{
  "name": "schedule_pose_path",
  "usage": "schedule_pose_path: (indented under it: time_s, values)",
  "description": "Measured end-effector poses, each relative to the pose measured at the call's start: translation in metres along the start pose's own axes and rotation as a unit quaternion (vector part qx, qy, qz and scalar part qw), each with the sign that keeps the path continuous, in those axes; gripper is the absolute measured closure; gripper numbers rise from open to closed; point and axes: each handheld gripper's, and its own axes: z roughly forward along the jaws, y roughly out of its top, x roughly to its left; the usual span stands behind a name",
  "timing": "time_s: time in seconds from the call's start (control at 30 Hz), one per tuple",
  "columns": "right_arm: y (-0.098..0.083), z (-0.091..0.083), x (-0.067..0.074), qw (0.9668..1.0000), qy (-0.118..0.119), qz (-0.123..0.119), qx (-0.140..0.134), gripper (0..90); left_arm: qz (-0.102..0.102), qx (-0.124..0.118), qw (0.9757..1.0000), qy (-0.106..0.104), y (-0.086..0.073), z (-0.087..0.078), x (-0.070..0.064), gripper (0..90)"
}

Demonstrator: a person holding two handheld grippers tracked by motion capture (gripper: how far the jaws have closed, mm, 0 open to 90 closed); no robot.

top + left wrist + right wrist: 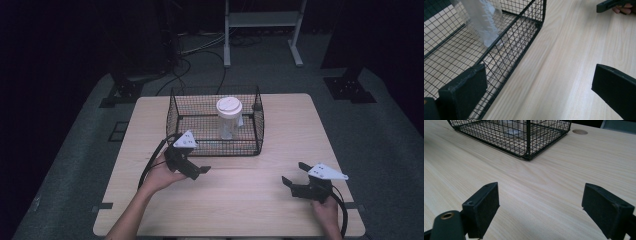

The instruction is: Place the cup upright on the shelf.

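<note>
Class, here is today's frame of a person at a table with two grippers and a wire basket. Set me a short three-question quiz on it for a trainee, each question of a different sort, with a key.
1. True or false: the clear container with a white lid lies on its side on the bare table.
2. Multiple choice: the left hand-held gripper is
A. shut on the container
B. open, beside the black wire basket
C. inside the basket
3. Fill in: the jaws of the right hand-held gripper stand ____ over the wood.

Key
1. False: it stands upright inside the basket.
2. B
3. open
</note>
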Motion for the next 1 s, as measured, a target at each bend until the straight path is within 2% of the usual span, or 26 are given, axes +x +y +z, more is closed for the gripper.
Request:
schedule_pose_path:
  time_s: [0.33,0.57,0.77,1.0]
  values:
    - [0.000,0.000,0.000,1.0000,-0.001,0.000,0.001,13.5,-0.016,-0.017,0.9997,-0.005,-0.016,-0.007,-0.006,0.0]
    - [0.000,0.000,0.001,1.0000,-0.003,0.001,0.003,13.5,-0.018,-0.021,0.9996,-0.009,-0.026,-0.011,-0.011,0.0]
    - [0.000,0.000,0.001,1.0000,-0.004,0.002,0.003,13.5,-0.032,-0.027,0.9990,-0.013,-0.037,-0.010,-0.012,0.0]
    - [0.000,0.000,0.001,1.0000,-0.004,0.001,0.003,13.5,-0.039,-0.036,0.9986,-0.004,-0.051,-0.014,-0.017,0.0]
